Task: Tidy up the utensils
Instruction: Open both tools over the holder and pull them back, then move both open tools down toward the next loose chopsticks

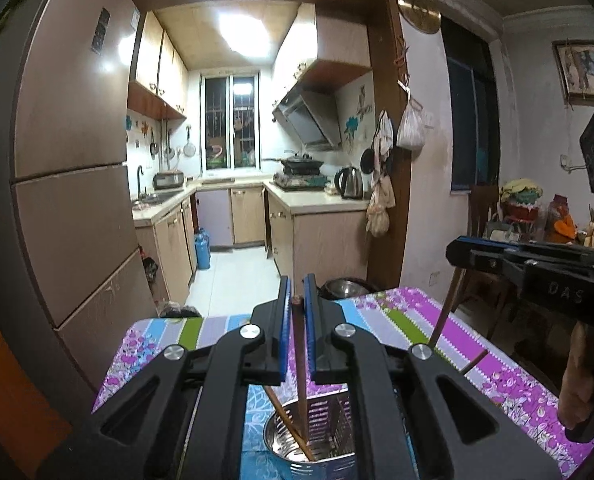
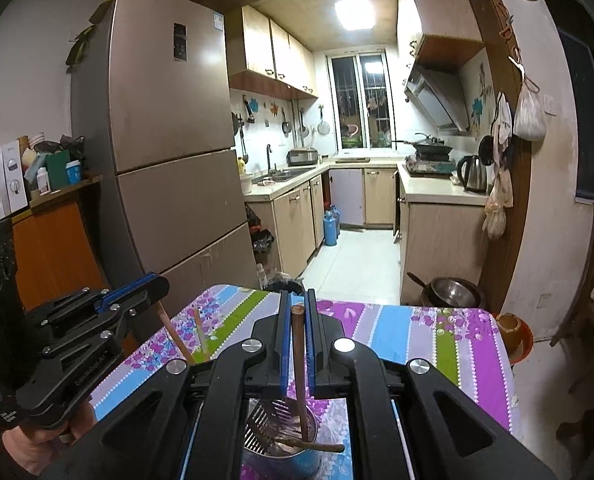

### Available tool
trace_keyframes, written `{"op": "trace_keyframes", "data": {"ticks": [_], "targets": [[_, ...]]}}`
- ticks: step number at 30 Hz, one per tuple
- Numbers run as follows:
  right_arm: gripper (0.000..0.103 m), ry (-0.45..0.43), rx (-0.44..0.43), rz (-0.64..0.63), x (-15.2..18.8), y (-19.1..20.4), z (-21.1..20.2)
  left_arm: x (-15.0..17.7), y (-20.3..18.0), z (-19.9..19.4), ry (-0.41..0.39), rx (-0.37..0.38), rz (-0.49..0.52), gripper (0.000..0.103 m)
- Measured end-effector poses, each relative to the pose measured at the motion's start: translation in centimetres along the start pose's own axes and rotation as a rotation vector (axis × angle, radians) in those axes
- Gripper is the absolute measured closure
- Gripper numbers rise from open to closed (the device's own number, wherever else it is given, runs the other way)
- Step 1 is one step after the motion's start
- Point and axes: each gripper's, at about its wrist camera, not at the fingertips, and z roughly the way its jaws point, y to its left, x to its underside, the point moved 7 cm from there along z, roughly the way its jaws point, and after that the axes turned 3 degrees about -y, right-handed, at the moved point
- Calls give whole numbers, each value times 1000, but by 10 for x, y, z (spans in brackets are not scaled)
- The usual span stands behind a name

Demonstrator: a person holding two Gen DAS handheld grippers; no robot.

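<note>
Being pinched between the closed jaws of the left gripper (image 1: pixel 296 300) is a brown chopstick (image 1: pixel 299 360), its lower end standing inside the metal utensil holder (image 1: pixel 281 436) on the floral-clothed table (image 1: pixel 377 312). A second chopstick (image 2: pixel 299 360) is being pinched by the right gripper (image 2: pixel 297 304) over the same holder. Open tabletop is lying beyond, toward the far edge. The holder's base is being cut off below.

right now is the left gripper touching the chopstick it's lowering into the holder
Touching: the left wrist view shows the left gripper clamped on the chopstick.
</note>
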Motion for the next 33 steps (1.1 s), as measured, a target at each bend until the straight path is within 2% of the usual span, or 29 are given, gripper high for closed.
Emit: {"op": "trace_keyframes", "data": {"ticks": [1, 2, 3, 4, 8, 11, 13, 16, 19, 21, 24, 25, 28, 31, 33], "targets": [[95, -2, 5, 2, 0, -1, -1, 1, 0, 1, 5, -4, 1, 92], [93, -5, 7, 8, 0, -2, -2, 2, 2, 1, 6, -11, 1, 80], [89, -9, 9, 9, 0, -3, -5, 2, 5, -1, 2, -16, -3, 74], [81, -18, 10, 8, -1, -4, -8, 2, 6, -4, -4, -21, -5, 70], [77, -71, 22, 8, -9, -4, -37, -1, 12, -35, -28, -34, -21, 70], [75, -123, 11, 2, -9, 3, -74, 3, 3, -77, -63, -10, -12, 59], [73, -154, 0, -8, 0, 8, -102, 17, -6, -112, -80, 12, -3, 53], [68, -201, -15, -42, 35, 21, -156, 61, -25, -169, -83, 76, 4, 48], [67, -213, -25, -51, 86, 31, -196, 122, -48, -209, -26, 129, 9, 48], [67, -203, -27, -41, 127, 36, -219, 176, -66, -233, 46, 156, 1, 48], [67, -174, -3, -17, 182, 40, -243, 235, -87, -251, 140, 180, 2, 48], [67, -165, 6, -7, 199, 40, -251, 247, -92, -255, 154, 184, 7, 51], [67, -128, 31, 30, 244, 40, -267, 280, -110, -264, 200, 198, 15, 66], [67, -94, 51, 31, 273, 43, -277, 297, -116, -261, 228, 186, 23, 77], [67, -77, 57, 36, 286, 43, -281, 303, -121, -258, 235, 177, 31, 80]]}}
